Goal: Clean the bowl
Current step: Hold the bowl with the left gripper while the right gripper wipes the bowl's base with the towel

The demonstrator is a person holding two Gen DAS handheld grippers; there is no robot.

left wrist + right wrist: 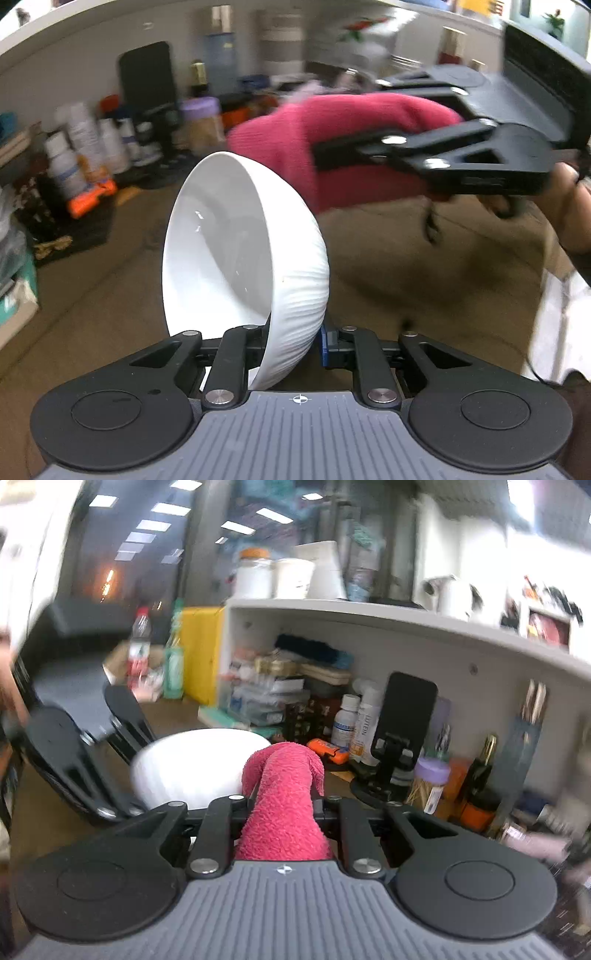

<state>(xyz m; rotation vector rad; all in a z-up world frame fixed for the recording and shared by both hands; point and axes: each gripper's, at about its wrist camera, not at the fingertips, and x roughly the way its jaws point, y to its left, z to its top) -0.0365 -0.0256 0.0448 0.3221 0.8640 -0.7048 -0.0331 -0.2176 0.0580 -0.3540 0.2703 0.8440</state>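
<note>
While tilted, bowl (236, 258) wall sits between left fingers (255, 343).

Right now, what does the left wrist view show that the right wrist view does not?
Only the left wrist view shows the white bowl's glossy inside, tilted on its side. Only the right wrist view shows the shelf with bottles and a phone stand. Both show the bowl and the pink cloth, each clamped in one hand-held gripper.

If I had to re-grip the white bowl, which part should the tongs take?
Its rim wall, probably. The white bowl is tipped on its side, opening facing left, and the left tongs already pinch the lower rim, one finger inside, one on the ribbed outside. Come from below that edge; the rounded body offers no purchase.
</note>
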